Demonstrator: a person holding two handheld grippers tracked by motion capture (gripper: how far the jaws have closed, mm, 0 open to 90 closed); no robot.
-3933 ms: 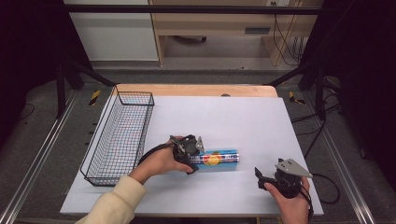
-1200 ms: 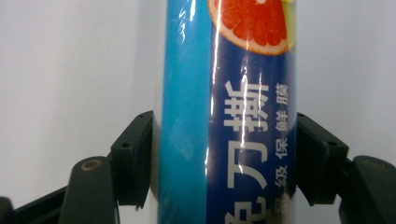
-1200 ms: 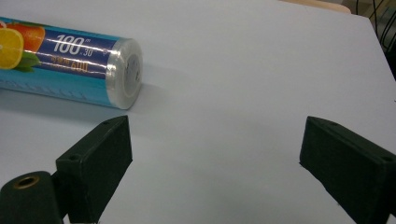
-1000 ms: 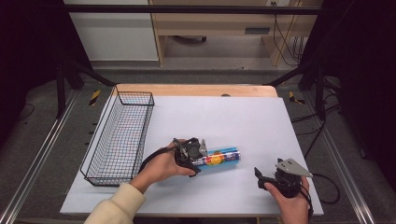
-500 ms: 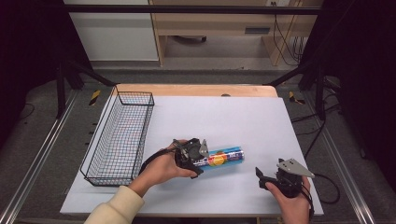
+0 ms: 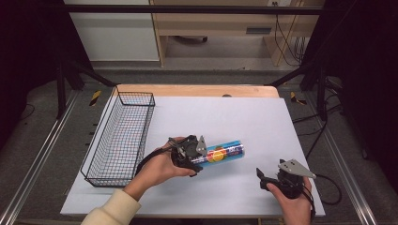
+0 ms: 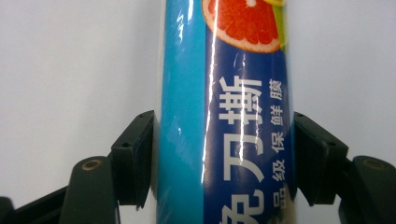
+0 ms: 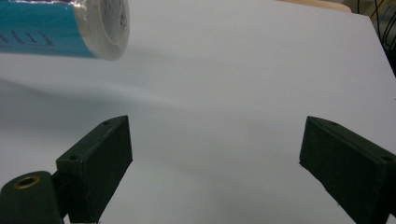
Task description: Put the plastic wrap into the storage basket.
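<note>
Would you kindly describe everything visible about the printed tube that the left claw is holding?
The tube is a glossy cylinder wrapped in shiny film, light blue and dark blue, with white Chinese characters and a cut grapefruit picture. Its far end has a pale round cap. It points toward the right side of the white table, just right of the wire basket. The left claw clamps it on both sides near one end.

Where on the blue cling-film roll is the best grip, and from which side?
Judging by its shape, across the round body near one end, coming along its axis from the basket-side end. The cling-film roll is a smooth cylinder, and the left gripper already has a finger on each opposite side.
</note>
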